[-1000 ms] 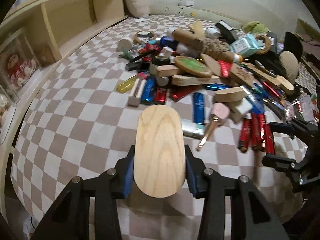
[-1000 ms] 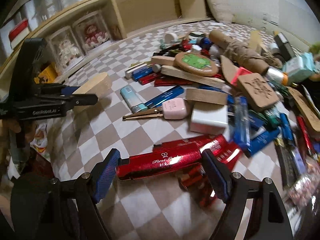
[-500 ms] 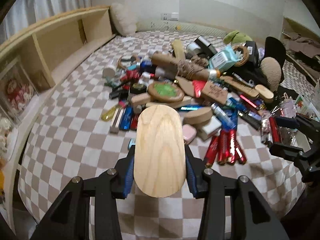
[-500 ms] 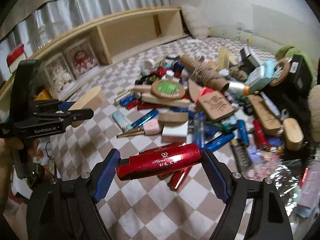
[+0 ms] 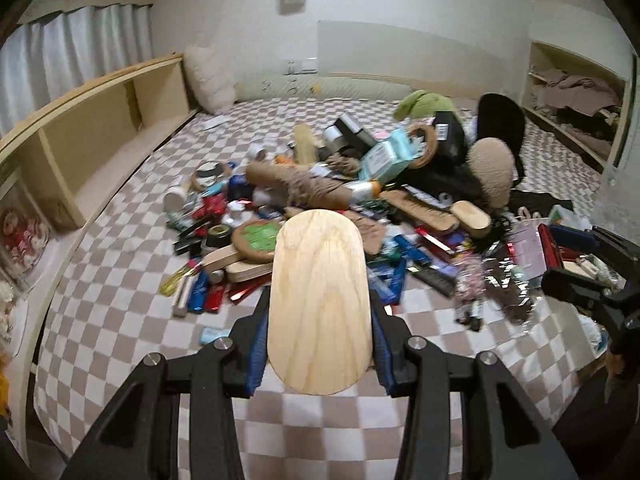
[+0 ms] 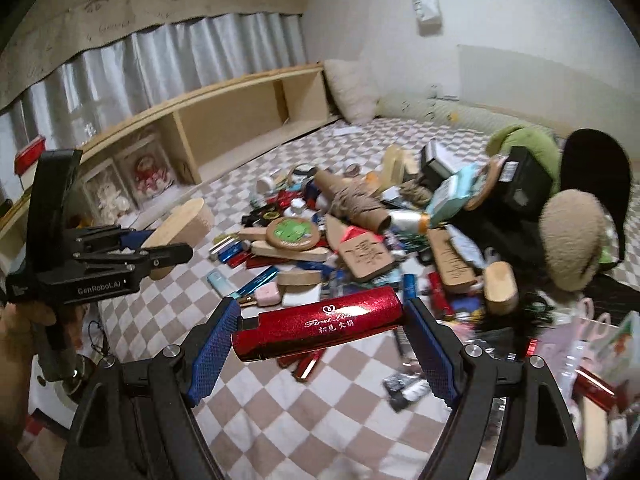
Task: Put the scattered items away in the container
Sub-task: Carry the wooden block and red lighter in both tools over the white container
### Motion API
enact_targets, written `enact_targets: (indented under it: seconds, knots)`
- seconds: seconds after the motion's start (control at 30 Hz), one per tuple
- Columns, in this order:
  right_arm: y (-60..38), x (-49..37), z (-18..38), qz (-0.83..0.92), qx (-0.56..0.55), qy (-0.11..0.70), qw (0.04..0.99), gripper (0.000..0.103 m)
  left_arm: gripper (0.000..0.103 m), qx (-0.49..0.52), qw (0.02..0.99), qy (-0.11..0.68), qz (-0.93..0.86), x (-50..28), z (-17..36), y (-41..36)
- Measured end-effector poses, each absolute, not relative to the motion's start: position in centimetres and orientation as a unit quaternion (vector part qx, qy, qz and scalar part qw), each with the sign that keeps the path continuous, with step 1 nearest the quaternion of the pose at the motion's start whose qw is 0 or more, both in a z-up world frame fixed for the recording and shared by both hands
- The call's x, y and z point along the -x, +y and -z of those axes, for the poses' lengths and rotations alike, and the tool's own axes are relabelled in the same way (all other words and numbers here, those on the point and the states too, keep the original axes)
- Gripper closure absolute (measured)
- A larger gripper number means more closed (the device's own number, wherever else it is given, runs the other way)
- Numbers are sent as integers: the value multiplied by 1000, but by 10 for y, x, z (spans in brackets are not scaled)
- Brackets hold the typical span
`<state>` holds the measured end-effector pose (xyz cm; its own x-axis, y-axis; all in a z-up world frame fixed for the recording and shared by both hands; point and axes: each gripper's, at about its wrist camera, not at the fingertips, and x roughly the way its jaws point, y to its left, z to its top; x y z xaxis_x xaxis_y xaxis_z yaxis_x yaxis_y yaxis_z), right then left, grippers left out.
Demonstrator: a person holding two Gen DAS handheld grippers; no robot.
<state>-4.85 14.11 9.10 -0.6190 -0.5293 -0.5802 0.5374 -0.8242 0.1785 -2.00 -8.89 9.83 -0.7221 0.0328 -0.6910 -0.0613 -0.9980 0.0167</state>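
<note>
My left gripper (image 5: pixel 319 334) is shut on a pale oval wooden piece (image 5: pixel 320 300) and holds it above the checkered bed cover. It also shows in the right wrist view (image 6: pixel 120 256) at the left, with the wooden piece (image 6: pixel 182 226) in it. My right gripper (image 6: pixel 320 332) is shut on a glittery red box (image 6: pixel 320 326) held crosswise, above the cover. The right gripper shows in the left wrist view (image 5: pixel 592 280) at the right edge. A heap of scattered items (image 5: pixel 320 200) lies on the bed. No container is plainly visible.
A long wooden shelf (image 5: pixel 96 140) runs along the left side of the bed. A green plush (image 6: pixel 524 148), a black cap (image 6: pixel 596 176) and a beige fuzzy pad (image 6: pixel 572 240) lie at the right of the heap. A pillow (image 5: pixel 210 80) lies at the far end.
Both grippers have risen and pulled back from the heap, each still holding its item. The view now takes in more of the room and walls.
</note>
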Motion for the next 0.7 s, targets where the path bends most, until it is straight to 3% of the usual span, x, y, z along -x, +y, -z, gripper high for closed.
enact_targets:
  seconds: [0.7]
  knots:
    - [314,7,-134,944,-284,-59,157,20,60,337,144,15,-930,20,-121,53]
